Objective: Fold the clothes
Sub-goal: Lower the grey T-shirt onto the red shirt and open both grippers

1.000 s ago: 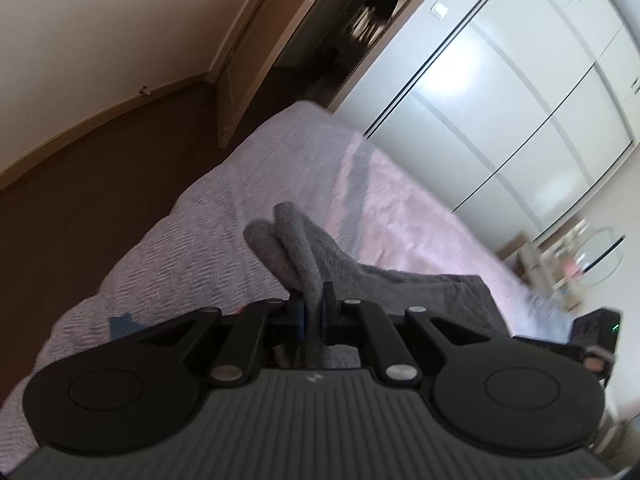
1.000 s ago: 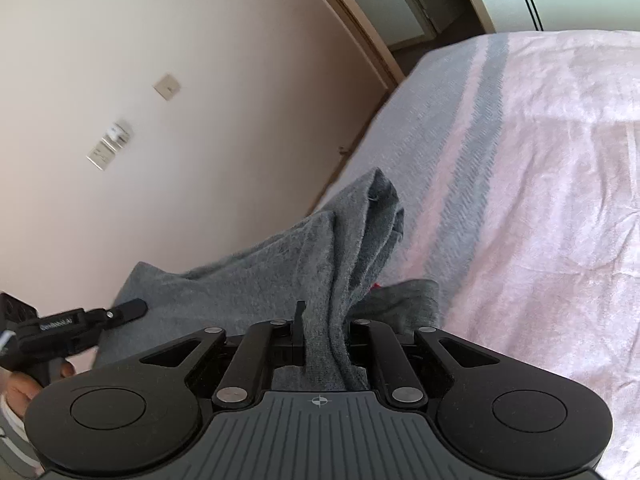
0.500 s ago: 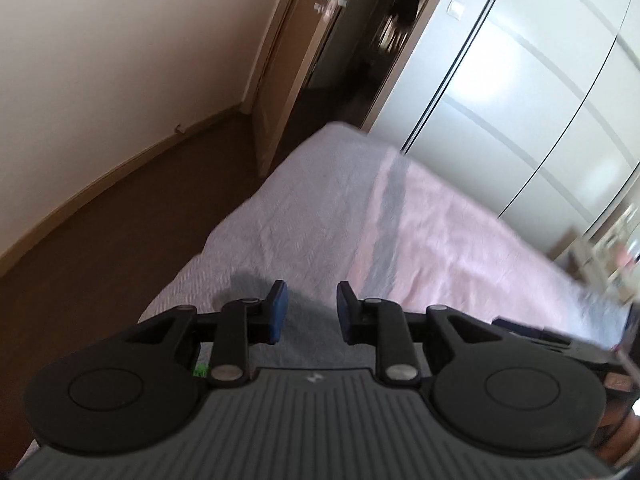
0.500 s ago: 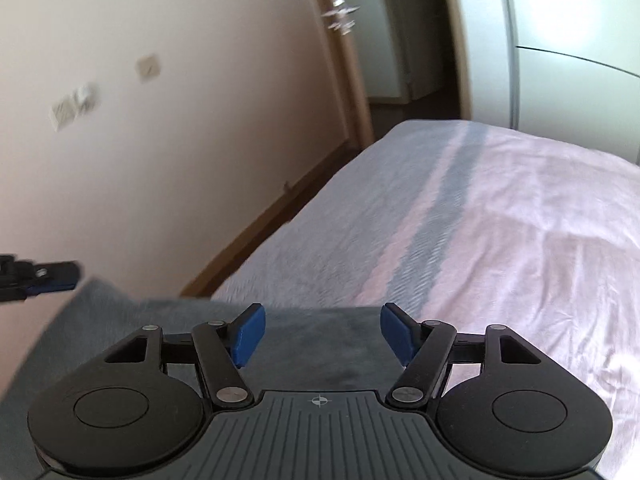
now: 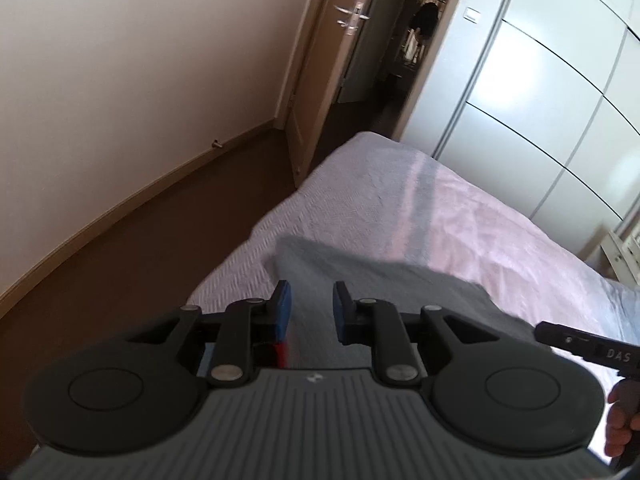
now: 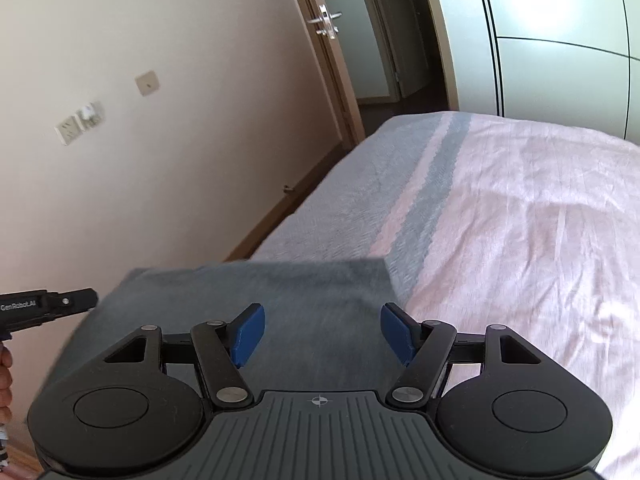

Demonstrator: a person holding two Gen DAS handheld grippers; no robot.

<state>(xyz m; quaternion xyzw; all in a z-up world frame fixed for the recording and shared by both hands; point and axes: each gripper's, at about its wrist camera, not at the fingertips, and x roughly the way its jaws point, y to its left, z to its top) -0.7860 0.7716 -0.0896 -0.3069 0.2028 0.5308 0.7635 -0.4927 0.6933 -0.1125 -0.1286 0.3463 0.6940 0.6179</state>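
A grey garment (image 5: 380,292) lies flat on the bed (image 5: 460,208), folded into a rectangle near the bed's near corner. My left gripper (image 5: 312,308) hovers above the garment's near edge; its jaws are closing, a narrow gap remains, and nothing is between the blue pads. In the right wrist view the same grey garment (image 6: 320,292) spreads out below my right gripper (image 6: 322,332), which stands wide open and holds nothing. A finger of the right gripper (image 5: 588,348) shows at the left wrist view's right edge, and the left gripper (image 6: 48,306) reaches in from the left of the right wrist view.
The bed (image 6: 520,220) has a pink and grey-striped cover and stretches away to the right. A brown floor (image 5: 140,248) and a beige wall lie on the left. An open door (image 5: 320,80) and white wardrobe doors (image 5: 540,100) stand beyond the bed.
A second ago both grippers were shut on raised folds of the grey garment. Both have let go and drawn back and upward. The garment now lies flat on the bed.
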